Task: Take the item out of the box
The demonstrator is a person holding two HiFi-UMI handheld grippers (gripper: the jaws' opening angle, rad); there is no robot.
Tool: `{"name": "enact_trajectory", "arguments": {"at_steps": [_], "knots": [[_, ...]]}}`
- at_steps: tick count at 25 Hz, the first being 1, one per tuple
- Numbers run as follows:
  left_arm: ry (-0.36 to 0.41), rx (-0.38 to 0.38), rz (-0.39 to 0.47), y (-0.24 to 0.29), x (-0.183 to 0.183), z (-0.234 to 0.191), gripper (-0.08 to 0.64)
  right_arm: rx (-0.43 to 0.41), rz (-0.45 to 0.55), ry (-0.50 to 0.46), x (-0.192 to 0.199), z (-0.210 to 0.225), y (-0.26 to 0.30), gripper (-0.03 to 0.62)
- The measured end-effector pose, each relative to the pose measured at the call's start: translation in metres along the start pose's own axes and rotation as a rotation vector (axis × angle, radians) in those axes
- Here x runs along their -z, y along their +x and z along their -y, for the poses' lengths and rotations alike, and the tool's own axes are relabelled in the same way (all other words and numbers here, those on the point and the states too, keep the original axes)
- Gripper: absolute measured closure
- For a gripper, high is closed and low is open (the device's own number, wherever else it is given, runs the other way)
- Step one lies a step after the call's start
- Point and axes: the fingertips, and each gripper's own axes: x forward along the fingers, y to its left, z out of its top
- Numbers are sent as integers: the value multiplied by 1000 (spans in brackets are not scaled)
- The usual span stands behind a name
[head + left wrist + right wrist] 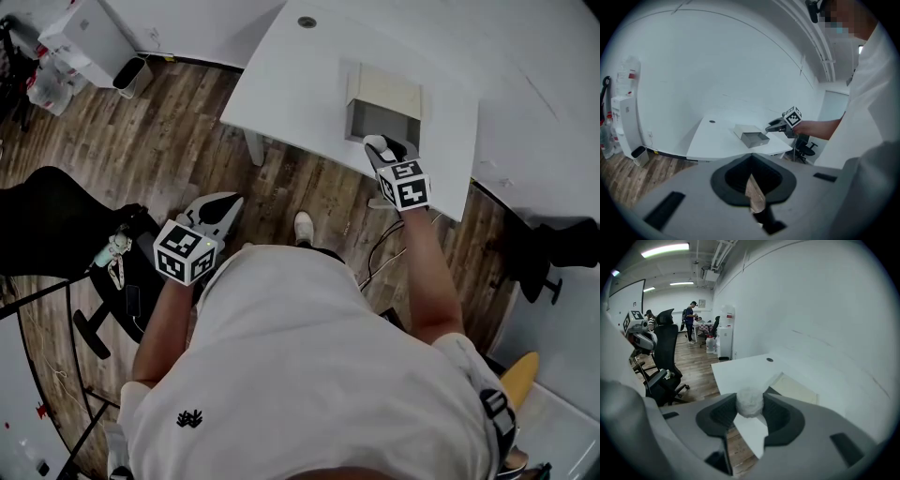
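An open box (384,120) with a grey inside and a pale lid folded back sits near the front edge of the white table (300,84). My right gripper (380,146) hovers just in front of the box, shut on a white fuzzy ball (749,401). The ball (376,142) shows between the jaws in the head view too. My left gripper (225,202) hangs over the wooden floor, well left of the table, with its jaws meeting at the tips and nothing in them. In the left gripper view, the box (752,136) and the right gripper (775,126) show far off.
A black office chair (56,220) stands at my left, seen also as a chair (665,357) in the right gripper view. A white cabinet (89,33) stands in the far left corner. Cables (380,248) lie under the table. People (691,317) stand far back in the room.
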Motion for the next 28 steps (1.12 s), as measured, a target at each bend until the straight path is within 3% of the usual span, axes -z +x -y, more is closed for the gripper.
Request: {"name": "enact_trajectory", "arguments": {"at_steps": [12, 28], "knots": [[16, 55, -2, -43, 30, 3, 554, 35, 25, 5, -6, -70, -52, 425], [37, 124, -6, -71, 60, 12, 554, 21, 50, 42, 1, -156, -98, 425]]}}
